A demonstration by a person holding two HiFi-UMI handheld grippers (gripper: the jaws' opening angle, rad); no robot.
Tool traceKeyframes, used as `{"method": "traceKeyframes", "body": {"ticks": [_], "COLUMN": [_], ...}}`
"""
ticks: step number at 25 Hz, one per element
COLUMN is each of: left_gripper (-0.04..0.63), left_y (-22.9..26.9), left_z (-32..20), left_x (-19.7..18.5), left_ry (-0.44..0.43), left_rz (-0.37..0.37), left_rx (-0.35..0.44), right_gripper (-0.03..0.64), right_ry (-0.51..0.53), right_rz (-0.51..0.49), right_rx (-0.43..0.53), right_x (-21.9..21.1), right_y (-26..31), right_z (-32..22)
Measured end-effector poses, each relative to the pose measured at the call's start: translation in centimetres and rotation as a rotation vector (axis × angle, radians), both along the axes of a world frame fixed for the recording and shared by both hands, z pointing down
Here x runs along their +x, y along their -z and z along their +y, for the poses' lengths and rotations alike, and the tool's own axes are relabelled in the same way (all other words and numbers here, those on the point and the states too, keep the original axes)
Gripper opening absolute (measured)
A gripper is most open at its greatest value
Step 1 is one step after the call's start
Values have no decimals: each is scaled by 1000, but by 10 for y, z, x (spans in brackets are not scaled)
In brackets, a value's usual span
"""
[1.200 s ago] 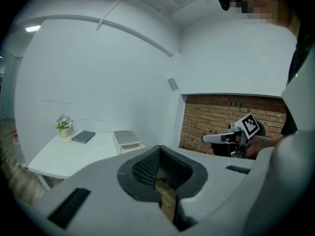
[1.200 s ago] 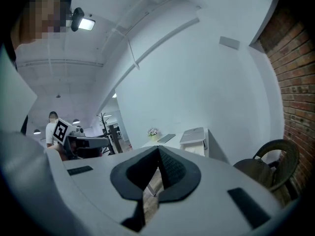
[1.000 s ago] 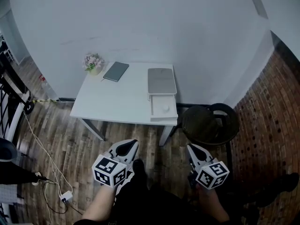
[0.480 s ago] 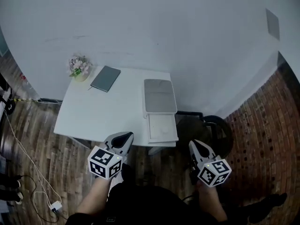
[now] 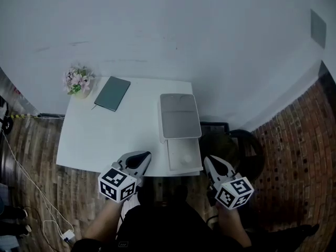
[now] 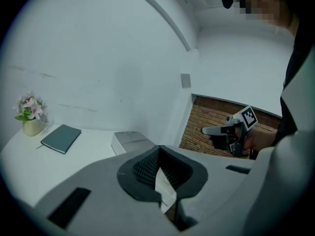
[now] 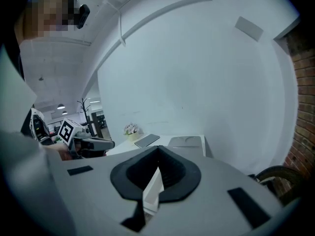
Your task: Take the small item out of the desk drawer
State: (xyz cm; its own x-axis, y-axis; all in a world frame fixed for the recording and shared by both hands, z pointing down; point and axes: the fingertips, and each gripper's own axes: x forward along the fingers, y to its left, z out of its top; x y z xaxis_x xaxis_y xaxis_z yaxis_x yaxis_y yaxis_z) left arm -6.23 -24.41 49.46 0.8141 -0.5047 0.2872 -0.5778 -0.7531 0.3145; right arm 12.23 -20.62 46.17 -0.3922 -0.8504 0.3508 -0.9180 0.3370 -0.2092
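Note:
A grey drawer box [image 5: 179,116] sits on the white desk [image 5: 105,140], its drawer [image 5: 184,155] pulled out toward me. A small pale round item [image 5: 187,160] lies in the drawer. My left gripper [image 5: 140,157] is shut and empty over the desk's front edge, left of the drawer. My right gripper [image 5: 208,162], just right of the drawer, is also shut and empty. The left gripper view shows shut jaws [image 6: 158,151], the box [image 6: 129,141] beyond them and the right gripper [image 6: 231,132]. In the right gripper view the jaws [image 7: 157,155] meet below the box [image 7: 187,141].
A dark notebook [image 5: 112,93] and a small pot of flowers [image 5: 77,81] stand at the desk's back left. A black round chair [image 5: 239,150] is beside the desk on the right. Cables [image 5: 31,193] trail over the wood floor at the left. A white wall rises behind.
Both grippers have travelled forward from over the floor to the desk's front edge, either side of the open drawer. The desk now lies closer and lower in the head view.

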Motion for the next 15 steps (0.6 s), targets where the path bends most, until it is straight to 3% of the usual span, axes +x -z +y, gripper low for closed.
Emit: {"method": "traceKeyframes", "body": {"ticks": [7, 15], "left_gripper": [8, 9], "left_y": [-10, -39], "left_z": [-18, -10], "left_x": [52, 118], "left_ry": [12, -103], "left_rz": [-59, -146], "left_rx": [-16, -90], "right_gripper": [3, 3], "right_ry": [54, 93], "right_rz": [-13, -72], "right_rx": [-23, -80], "right_x": [45, 76], "right_y": [-9, -38], "right_z": [-32, -38]}}
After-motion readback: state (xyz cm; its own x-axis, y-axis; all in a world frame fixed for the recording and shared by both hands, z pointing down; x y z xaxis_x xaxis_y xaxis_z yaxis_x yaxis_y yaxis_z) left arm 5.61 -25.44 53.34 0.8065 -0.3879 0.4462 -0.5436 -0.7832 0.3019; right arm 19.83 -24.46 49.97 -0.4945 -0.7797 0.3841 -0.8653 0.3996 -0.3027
